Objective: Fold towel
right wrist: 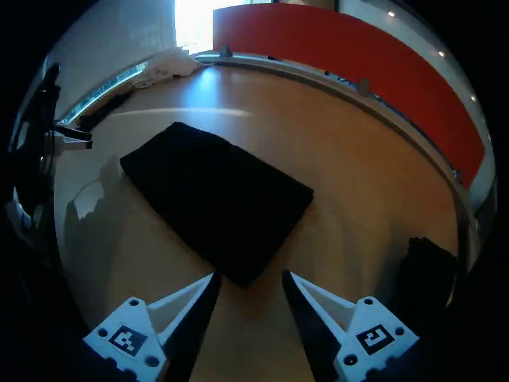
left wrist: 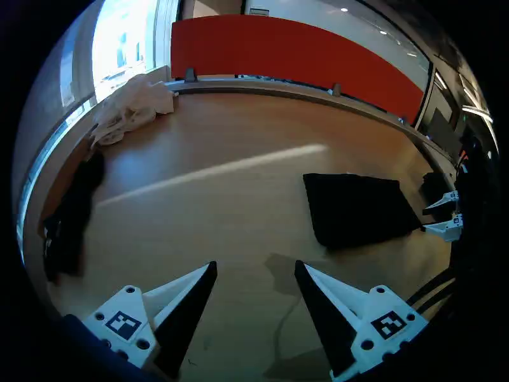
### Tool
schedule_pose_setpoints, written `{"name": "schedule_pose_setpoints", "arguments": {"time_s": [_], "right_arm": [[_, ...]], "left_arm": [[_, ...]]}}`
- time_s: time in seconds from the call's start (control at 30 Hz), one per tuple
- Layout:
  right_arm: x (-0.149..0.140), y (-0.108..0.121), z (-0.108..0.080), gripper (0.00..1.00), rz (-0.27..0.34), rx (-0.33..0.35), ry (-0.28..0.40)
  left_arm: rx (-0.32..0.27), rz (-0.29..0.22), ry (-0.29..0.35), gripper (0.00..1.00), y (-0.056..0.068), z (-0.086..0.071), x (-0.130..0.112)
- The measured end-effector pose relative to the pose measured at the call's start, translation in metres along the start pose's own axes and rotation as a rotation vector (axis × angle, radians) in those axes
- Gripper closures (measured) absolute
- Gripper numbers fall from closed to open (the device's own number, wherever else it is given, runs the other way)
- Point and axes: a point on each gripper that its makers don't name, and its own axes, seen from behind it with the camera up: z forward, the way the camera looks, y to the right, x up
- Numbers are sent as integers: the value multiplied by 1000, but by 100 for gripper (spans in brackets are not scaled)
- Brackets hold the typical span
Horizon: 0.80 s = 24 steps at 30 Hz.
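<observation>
The left gripper [left wrist: 255, 265] hung over bare table [left wrist: 223, 140], its two fingers spread wide with nothing between them but wood and their own shadow. The towel [left wrist: 356, 207], black and folded into a flat rectangle, lay on the table ahead and to the right of this gripper, well apart from its tips. At the far right of the left gripper view the right gripper [left wrist: 445, 215] showed small, its white fingers parted and just beside the towel's right edge; whether they touched the cloth could not be told. In the right gripper view the right gripper [right wrist: 251, 274] was likewise wide and held nothing, and the towel [right wrist: 216, 197] stretched away from it on a slant, its near corner lying between the two fingertips without either pressing on it. The left gripper [right wrist: 71, 140] appeared at the left edge of that view, beyond the towel's far corner. A heap of white cloth [left wrist: 130, 105] sat at the table's far corner near a bright window [left wrist: 121, 44], a dark cloth [left wrist: 73, 216] lay along the table's left edge, and a red panel [left wrist: 299, 54] stood behind the table's back edge
</observation>
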Motion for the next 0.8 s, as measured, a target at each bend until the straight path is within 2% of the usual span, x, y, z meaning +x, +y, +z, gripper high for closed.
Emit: {"name": "schedule_pose_setpoints", "arguments": {"time_s": [0.23,0.47,0.63,0.8], "right_arm": [[-10,-4,6,49,-4,36,-39],[-12,-4,9,52,-23,46,-47],[-13,-7,10,69,-26,61,-49],[-14,-7,11,80,-23,66,-49]], "left_arm": [[4,-4,-3,10,-1,-2,-4],[7,-9,-7,10,-2,-2,-7],[9,-10,-11,10,-2,-1,-10],[10,-12,-13,10,-2,-2,-12]]}}
